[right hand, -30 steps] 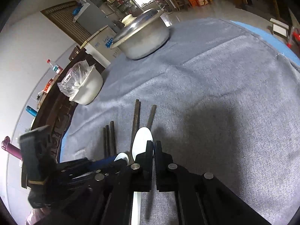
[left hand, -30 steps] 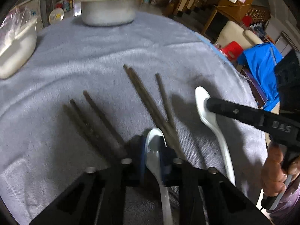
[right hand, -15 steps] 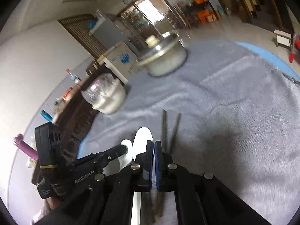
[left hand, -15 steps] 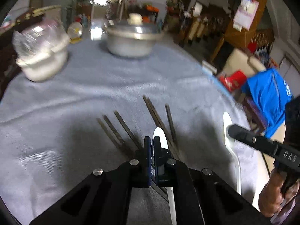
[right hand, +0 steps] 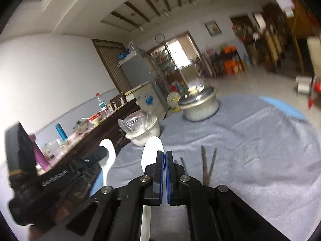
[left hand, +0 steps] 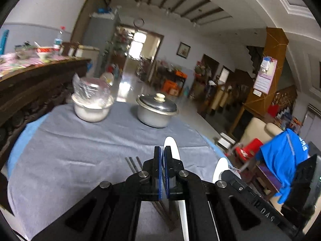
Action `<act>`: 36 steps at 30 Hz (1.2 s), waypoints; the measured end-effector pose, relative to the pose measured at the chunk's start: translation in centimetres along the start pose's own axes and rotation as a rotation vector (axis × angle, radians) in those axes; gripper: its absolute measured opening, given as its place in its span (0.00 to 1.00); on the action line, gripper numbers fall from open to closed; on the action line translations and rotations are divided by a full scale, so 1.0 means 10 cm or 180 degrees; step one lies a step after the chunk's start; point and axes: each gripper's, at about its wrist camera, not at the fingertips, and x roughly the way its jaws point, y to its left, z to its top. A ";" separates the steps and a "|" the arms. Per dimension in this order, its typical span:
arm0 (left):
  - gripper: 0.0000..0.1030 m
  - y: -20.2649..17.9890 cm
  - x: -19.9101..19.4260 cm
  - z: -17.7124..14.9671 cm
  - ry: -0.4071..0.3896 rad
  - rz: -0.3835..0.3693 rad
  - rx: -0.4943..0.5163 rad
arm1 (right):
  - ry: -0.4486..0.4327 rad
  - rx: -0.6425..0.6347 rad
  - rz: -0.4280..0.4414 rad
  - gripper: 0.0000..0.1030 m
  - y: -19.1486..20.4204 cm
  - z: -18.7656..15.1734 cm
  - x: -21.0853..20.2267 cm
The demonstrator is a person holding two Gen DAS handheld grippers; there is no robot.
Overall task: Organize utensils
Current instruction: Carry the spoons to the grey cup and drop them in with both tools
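My left gripper (left hand: 162, 150) is shut on a white spoon (left hand: 173, 147), held raised above the grey cloth. My right gripper (right hand: 164, 154) is shut on a second white spoon (right hand: 150, 151), also raised. In the left wrist view the right gripper's spoon (left hand: 220, 167) shows at the right. In the right wrist view the left gripper's spoon (right hand: 108, 150) shows at the left. Dark chopsticks (left hand: 132, 163) lie on the cloth below; they also show in the right wrist view (right hand: 207, 165).
A lidded metal pot (left hand: 156, 110) and a white bowl covered in plastic (left hand: 92, 104) stand at the far side of the cloth-covered table (left hand: 60, 156). A dark wooden cabinet (left hand: 30, 88) is at the left. A blue garment (left hand: 284, 156) hangs at the right.
Both grippers have lifted and tilted up with their spoons, so the views now look across the room. The chopsticks stayed on the cloth.
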 end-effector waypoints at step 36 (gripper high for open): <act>0.21 0.04 -0.83 -0.69 -0.0339 0.0365 0.0427 | -0.0040 -0.0760 0.0162 0.22 0.29 -0.50 -0.78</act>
